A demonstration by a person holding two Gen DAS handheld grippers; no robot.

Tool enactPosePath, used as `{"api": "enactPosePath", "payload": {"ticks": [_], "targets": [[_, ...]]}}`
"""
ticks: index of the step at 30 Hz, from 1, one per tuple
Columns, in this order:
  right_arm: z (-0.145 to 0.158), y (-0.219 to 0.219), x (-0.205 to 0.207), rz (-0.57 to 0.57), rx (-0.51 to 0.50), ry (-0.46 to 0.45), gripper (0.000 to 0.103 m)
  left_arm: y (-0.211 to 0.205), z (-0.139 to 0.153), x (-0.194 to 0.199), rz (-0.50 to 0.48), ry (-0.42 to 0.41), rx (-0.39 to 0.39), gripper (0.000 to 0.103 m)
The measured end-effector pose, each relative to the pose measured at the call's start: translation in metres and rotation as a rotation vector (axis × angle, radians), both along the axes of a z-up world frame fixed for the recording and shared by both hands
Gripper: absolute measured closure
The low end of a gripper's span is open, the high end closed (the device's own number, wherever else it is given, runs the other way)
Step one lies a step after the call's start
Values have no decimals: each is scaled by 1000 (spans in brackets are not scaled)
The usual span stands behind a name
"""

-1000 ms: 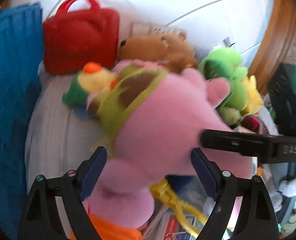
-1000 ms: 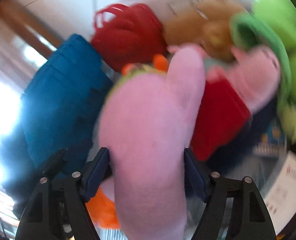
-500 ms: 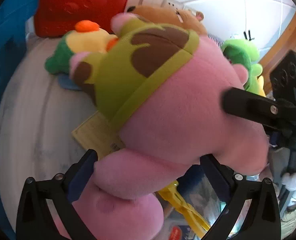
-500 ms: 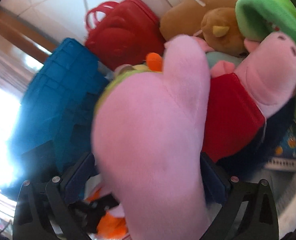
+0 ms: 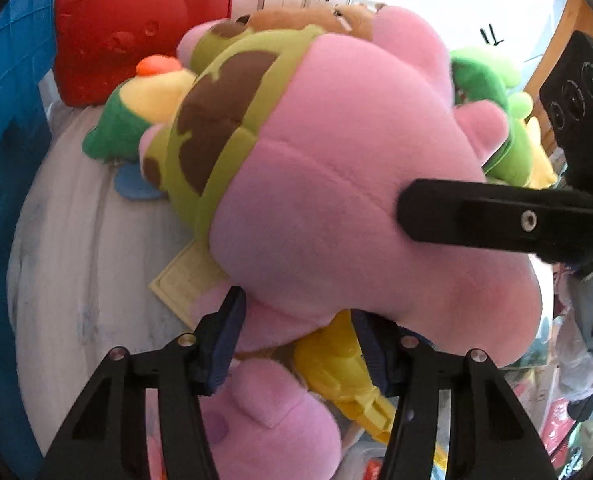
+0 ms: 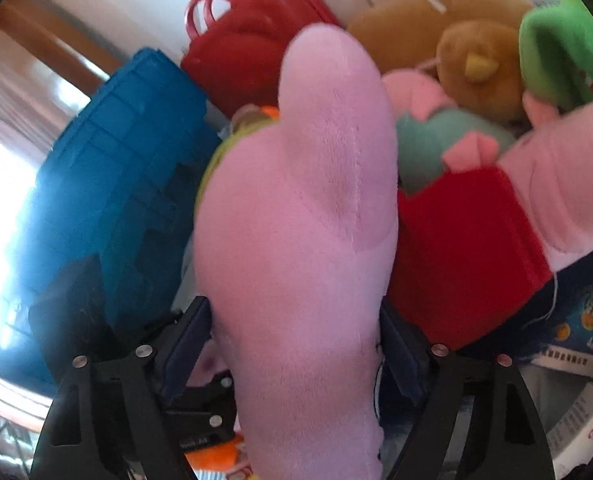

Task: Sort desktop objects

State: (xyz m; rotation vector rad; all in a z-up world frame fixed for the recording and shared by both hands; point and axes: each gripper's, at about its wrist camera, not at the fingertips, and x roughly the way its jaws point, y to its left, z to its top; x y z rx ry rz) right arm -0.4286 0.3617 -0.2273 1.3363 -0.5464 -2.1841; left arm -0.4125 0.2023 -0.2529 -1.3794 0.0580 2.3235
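A big pink plush toy (image 5: 336,208) with a green and brown spotted cap fills the left wrist view, held above a white tabletop (image 5: 80,264). My left gripper (image 5: 296,344) is shut on its lower pink part. My right gripper (image 6: 296,344) is shut on another pink limb of the same pink plush toy (image 6: 308,240); in the left wrist view one of its black fingers (image 5: 496,216) presses into the toy's right side. A small green and yellow plush (image 5: 136,112) lies behind the big toy.
A red handbag (image 5: 136,28), a blue crate (image 6: 108,184), a brown plush (image 6: 448,28), a green plush (image 5: 492,92) and a pink pig plush in red (image 6: 536,208) crowd the back. A yellow plastic toy (image 5: 344,376) lies below the left gripper. A paper card (image 5: 184,280) sits on the tabletop.
The left gripper's jaws were wide around the pink toy and have closed on its lower part. The toy has risen and looms larger in both views.
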Motion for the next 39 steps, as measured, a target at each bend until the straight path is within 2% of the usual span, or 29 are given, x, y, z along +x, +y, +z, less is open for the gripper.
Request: {"api": "enactPosePath", "payload": {"ticks": [1, 2, 4, 9, 12, 14, 15, 17, 21, 27, 29, 33, 37, 39], "targets": [[0, 2, 1, -4, -5, 5, 13, -3, 2, 2, 4, 12, -17, 41], [1, 5, 1, -9, -10, 11, 9, -6, 5, 4, 9, 28, -41, 23], [2, 3, -3, -1, -24, 19, 2, -11, 12, 6, 19, 78, -92, 9], [-8, -10, -28, 7, -6, 9, 0, 3, 6, -10, -51, 97, -107, 8], [-13, -19, -38, 17, 3, 16, 0, 10, -3, -23, -49, 66, -76, 6], [-12, -26, -41, 37, 11, 25, 0, 14, -9, -32, -43, 43, -51, 10], [-10, -27, -40, 42, 8, 37, 0, 16, -7, -31, -51, 59, -50, 12], [-5, -15, -34, 24, -43, 50, 4, 18, 2, -23, -65, 97, -42, 22], [15, 4, -21, 4, -128, 92, 9, 17, 22, -11, -78, 165, -9, 24], [53, -1, 1, 27, -104, 138, 9, 19, 59, 18, -93, 282, -52, 24], [65, -3, 9, 31, -94, 149, 13, 17, 70, 25, -90, 300, -63, 24], [91, -7, 25, 40, -76, 172, 16, 5, 63, 39, -71, 249, -44, 24], [63, 1, 45, 49, -70, 84, 16, -15, 43, 55, -35, 162, -22, 24], [50, 8, 50, 41, -72, 48, 11, -26, 36, 61, -5, 130, -17, 20]]}}
